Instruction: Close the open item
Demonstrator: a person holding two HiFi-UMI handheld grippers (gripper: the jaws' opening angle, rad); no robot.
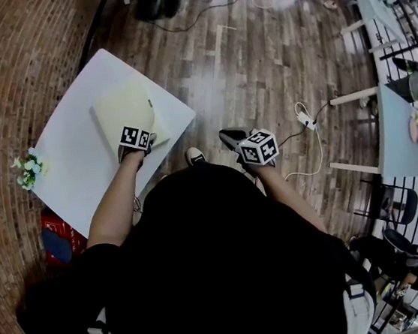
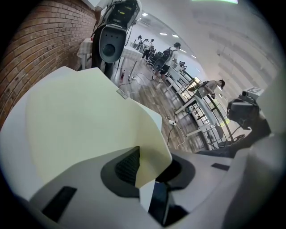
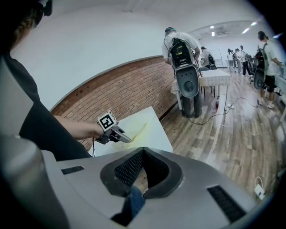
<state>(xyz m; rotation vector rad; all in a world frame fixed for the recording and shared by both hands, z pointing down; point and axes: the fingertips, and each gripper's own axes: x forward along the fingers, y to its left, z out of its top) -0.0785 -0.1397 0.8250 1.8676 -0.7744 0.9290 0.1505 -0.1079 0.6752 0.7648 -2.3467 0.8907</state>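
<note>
- Pale-yellow card folder lies on the white square table, close to the edge nearest the person, with its cover lifted and curling.
- Left gripper pinches 1 corner of that cover between its 2 jaws. The bite looks shallow, so the thin card could slide out and the cover could flop down crooked or spring back open.
- Pulling the corner sideways instead of swinging it over the fold would likely crease or tear the card where the pads press.
- Nothing pins the folder's lower half. A hard push may therefore drag the whole folder across the smooth tabletop and off onto the wooden plank floor.
- Right gripper hangs over the floor, well apart from the table, with its jaws closed on nothing. It gives no steadying, and bringing it in late and fast could knock the folder askew.
- Small bunch of white flowers by the table's left corner is well apart from the folder and seems at little risk.
</note>
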